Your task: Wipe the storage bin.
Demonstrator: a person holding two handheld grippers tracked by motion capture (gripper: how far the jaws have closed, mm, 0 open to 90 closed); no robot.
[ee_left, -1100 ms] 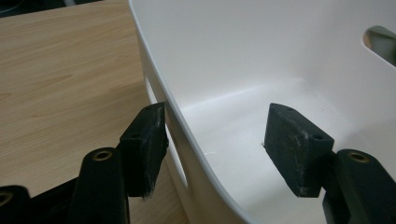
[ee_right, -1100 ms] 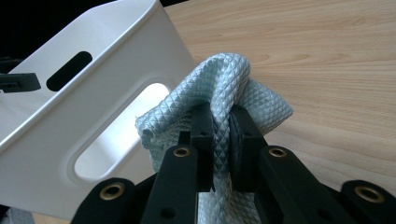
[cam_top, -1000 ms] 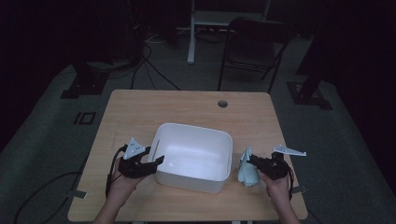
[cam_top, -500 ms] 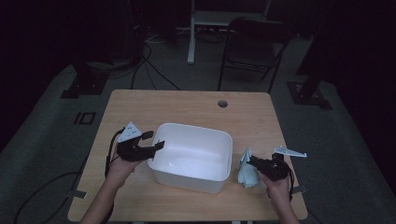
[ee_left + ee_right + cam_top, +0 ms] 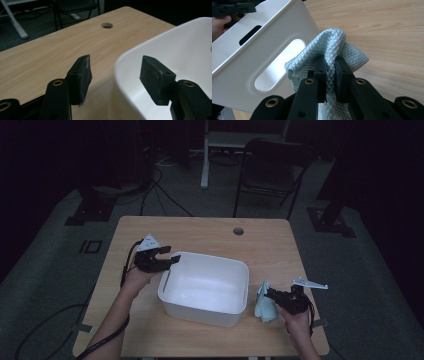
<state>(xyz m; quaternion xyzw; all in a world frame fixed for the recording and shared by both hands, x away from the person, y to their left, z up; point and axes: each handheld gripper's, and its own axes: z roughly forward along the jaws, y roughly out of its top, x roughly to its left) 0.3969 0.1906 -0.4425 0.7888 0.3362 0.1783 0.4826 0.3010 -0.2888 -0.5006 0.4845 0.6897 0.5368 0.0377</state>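
Cloth (image 5: 329,45) partly hidden, clenched in right tool (image 5: 331,65), left tool (image 5: 115,72) closing, unclamped, astride tub rim (image 5: 130,56)

Wooden table (image 5: 210,232) with cable hole (image 5: 238,231); white tub (image 5: 205,287) on it

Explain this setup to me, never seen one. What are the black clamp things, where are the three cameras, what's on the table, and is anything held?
There is no robot arm here. A person holds a handheld two-jaw gripper in each hand. The high view looks down on the wooden table from above the person's side. Each of the other two pictures comes from a camera riding on one gripper, looking along its black jaws.

On the table stands a white plastic tub with handle slots in its walls.

The left gripper sits at the tub's rim. Its jaws straddle the wall, one outside and one inside, and have just been closing, but the pads do not press on it.

The right gripper is shut on a pale blue quilted cloth, beside the tub's right wall.
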